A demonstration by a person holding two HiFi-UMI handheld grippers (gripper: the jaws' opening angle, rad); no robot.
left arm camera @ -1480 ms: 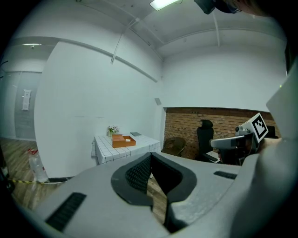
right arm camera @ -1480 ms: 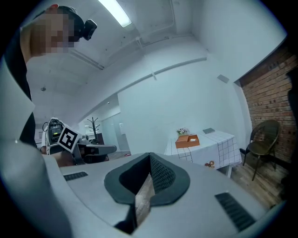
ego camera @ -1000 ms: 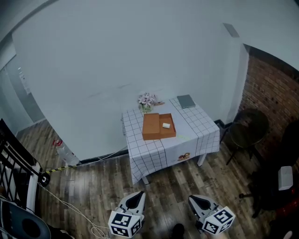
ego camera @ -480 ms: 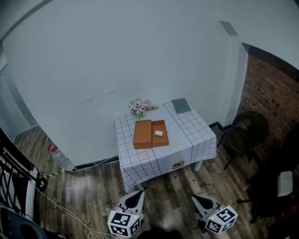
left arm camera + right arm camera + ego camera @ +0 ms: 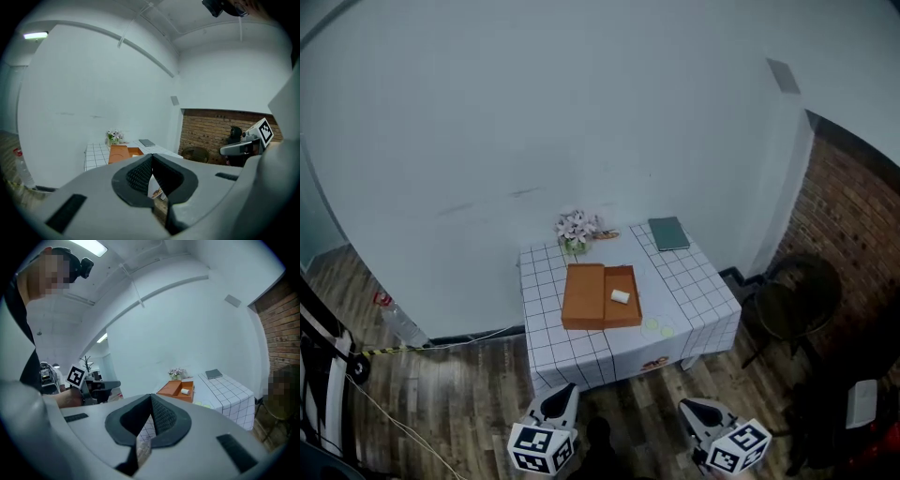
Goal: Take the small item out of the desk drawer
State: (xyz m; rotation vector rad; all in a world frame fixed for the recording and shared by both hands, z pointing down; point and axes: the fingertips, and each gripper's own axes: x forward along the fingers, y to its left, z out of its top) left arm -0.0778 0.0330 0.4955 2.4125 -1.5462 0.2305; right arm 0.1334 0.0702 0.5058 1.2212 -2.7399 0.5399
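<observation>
Both jaws clenched, empty: left gripper [image 5: 564,390], right gripper [image 5: 690,406]; checked table [image 5: 686,281] against white wall [image 5: 581,112].

Sparse room, brick wall [image 5: 853,216], checked table [image 5: 694,289]

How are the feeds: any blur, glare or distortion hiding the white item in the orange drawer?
Head view: dim, fisheye-curved, but white item and orange drawer read clearly. Left gripper view: dark corners, item indistinct. Right gripper view: bright ceiling light top left, item small yet visible.
</observation>
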